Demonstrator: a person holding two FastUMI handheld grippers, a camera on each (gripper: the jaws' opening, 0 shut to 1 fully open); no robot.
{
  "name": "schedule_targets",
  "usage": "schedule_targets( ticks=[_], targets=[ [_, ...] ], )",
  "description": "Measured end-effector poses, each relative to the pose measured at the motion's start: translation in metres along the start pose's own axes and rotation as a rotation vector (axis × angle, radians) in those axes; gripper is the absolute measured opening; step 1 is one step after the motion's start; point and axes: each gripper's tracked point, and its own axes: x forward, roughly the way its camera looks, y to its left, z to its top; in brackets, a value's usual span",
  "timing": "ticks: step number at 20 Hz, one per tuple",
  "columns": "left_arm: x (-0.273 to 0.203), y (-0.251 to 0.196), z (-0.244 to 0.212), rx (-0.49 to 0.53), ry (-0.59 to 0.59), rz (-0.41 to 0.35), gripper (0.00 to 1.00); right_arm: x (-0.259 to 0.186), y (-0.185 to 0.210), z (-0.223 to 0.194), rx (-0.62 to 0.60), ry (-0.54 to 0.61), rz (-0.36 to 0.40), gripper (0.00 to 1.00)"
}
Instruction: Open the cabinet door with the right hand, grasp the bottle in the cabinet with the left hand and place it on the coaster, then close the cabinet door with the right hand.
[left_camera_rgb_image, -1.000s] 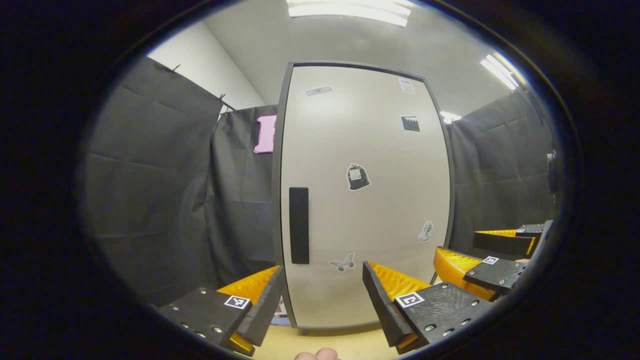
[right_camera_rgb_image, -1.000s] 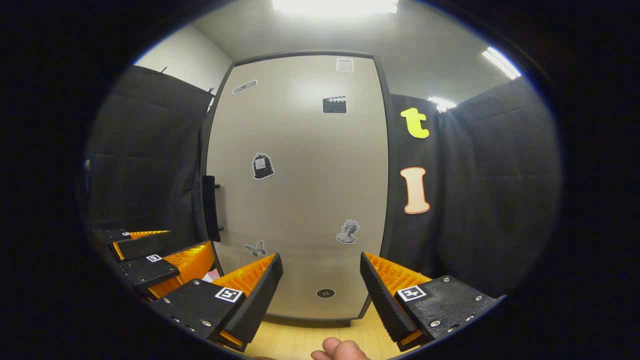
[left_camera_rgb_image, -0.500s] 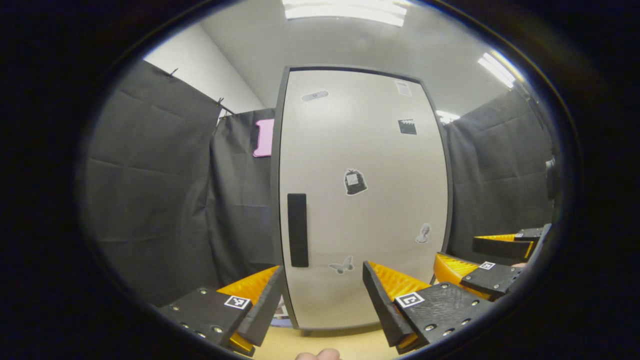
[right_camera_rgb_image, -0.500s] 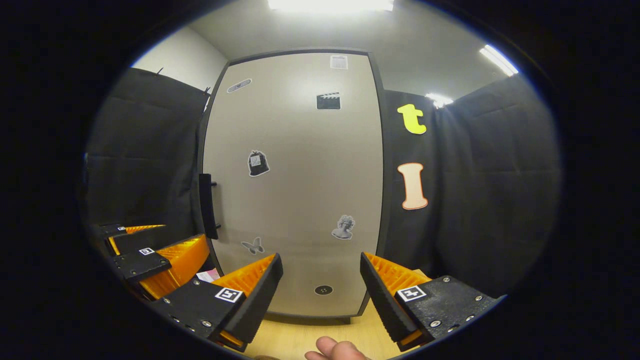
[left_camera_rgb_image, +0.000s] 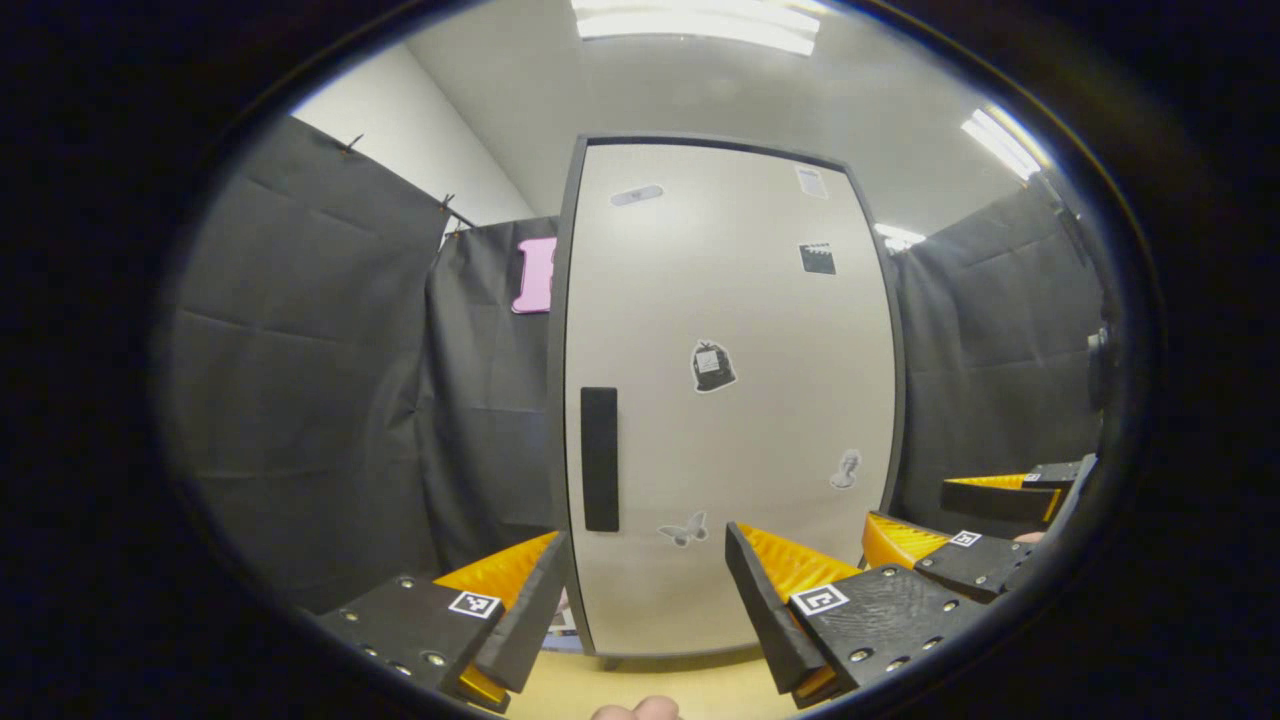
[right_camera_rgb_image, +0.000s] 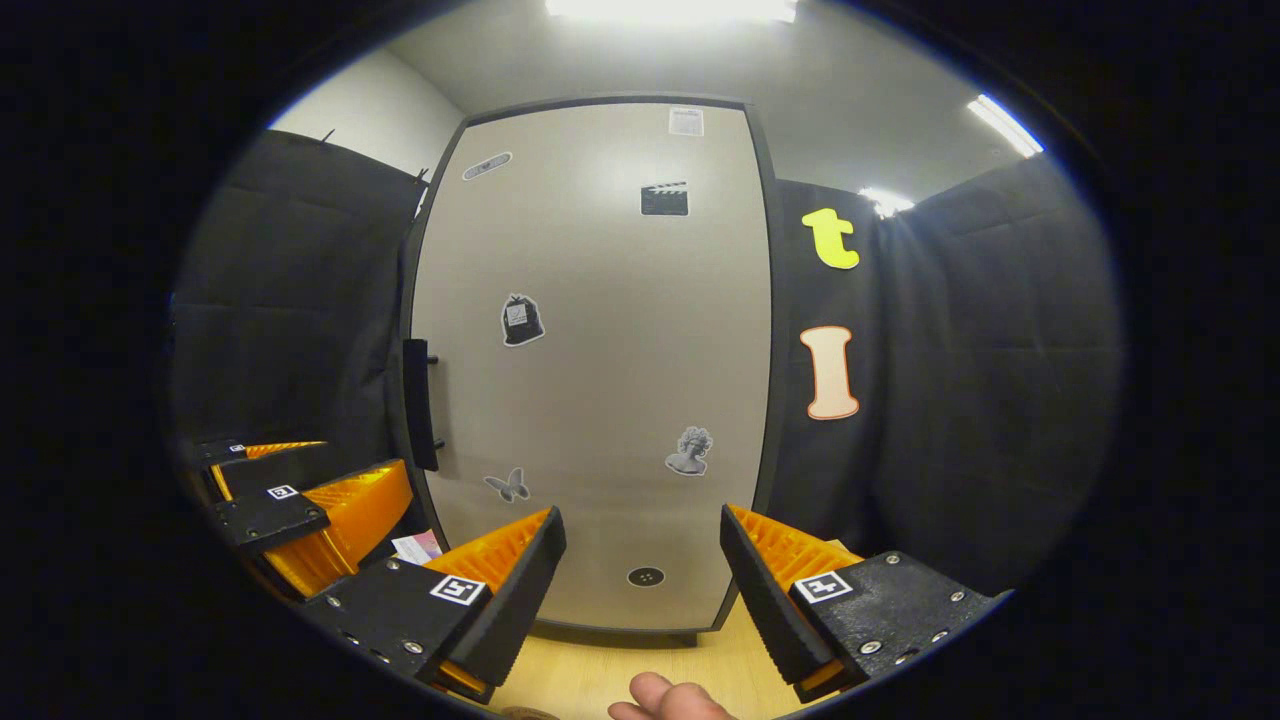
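Note:
A tall beige cabinet door (left_camera_rgb_image: 730, 400) with several stickers stands shut in front of me, and it hides what is inside. Its black vertical handle (left_camera_rgb_image: 599, 458) sits on the door's left side, seen edge-on in the right gripper view as the handle (right_camera_rgb_image: 420, 405). My left gripper (left_camera_rgb_image: 645, 600) is open and empty, a short way in front of the door's lower part. My right gripper (right_camera_rgb_image: 640, 590) is also open and empty, facing the door (right_camera_rgb_image: 600, 350). Each sees the other beside it: the right gripper (left_camera_rgb_image: 950, 515) and the left gripper (right_camera_rgb_image: 300, 485).
The cabinet stands on a light wooden table (right_camera_rgb_image: 600, 680). A small pink-and-white flat item (right_camera_rgb_image: 415, 548) lies by the cabinet's lower left corner. Black cloth walls close in both sides. A fingertip of the holding hand (right_camera_rgb_image: 665, 700) shows at the bottom edge.
Both views have drifted only slightly. The other gripper sits a little lower and farther out in each view. The door has stayed shut and both grippers open.

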Motion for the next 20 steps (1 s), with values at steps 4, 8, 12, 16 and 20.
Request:
schedule_targets(
  ticks=[4, 8, 12, 16, 20],
  targets=[
    [0.0, -0.001, -0.004, 0.006, 0.005, 0.002, 0.93, 0.001, -0.002, 0.0, 0.009, -0.006, 0.01, 0.96],
    [0.003, -0.001, -0.001, -0.003, -0.011, -0.007, 0.89, 0.004, -0.007, -0.014, 0.005, 0.027, 0.01, 0.96],
    [-0.015, 0.018, 0.0, -0.01, -0.018, 0.044, 0.93, 0.014, 0.001, -0.014, -0.005, 0.035, 0.039, 0.96],
    [-0.037, 0.04, -0.008, 0.014, 0.0, 0.093, 0.89, 0.023, 0.016, -0.008, -0.012, 0.018, 0.069, 0.96],
    [-0.062, 0.058, -0.013, 0.021, 0.013, 0.145, 0.93, 0.027, 0.039, -0.002, -0.027, 0.009, 0.115, 0.96]
  ],
)
